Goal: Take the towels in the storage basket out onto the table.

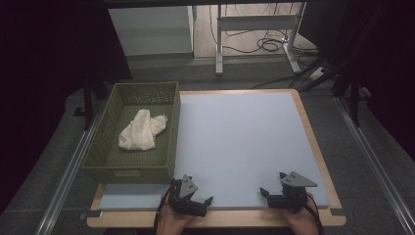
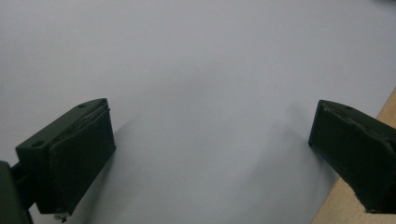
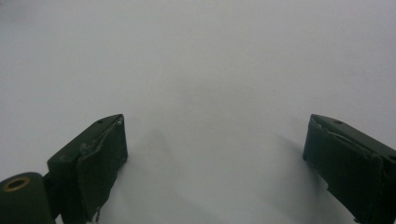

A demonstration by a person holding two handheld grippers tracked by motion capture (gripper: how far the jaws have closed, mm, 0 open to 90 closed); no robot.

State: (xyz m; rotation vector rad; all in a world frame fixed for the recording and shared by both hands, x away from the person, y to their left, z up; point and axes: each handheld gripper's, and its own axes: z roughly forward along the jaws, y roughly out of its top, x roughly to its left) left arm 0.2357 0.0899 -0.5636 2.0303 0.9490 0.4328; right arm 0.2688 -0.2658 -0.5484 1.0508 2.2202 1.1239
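Note:
A cream cloth (image 1: 141,129) lies crumpled inside an olive-green slotted basket (image 1: 105,142) at the table's left. My left gripper (image 1: 193,194) rests low at the front edge of the pale blue mat (image 1: 240,137), just right of the basket's near corner. In the left gripper view that gripper (image 2: 212,112) stands open over bare mat, with nothing between its jaws. My right gripper (image 1: 274,185) sits near the mat's front right. It too is open in the right gripper view (image 3: 217,123), and there is plain mat between its jaws.
The mat covers most of a wooden table (image 1: 313,142) with a narrow wood border. Metal rails (image 1: 68,171) run along both sides. Beyond the far edge stand a white table frame (image 1: 254,24) and floor cables (image 1: 269,44).

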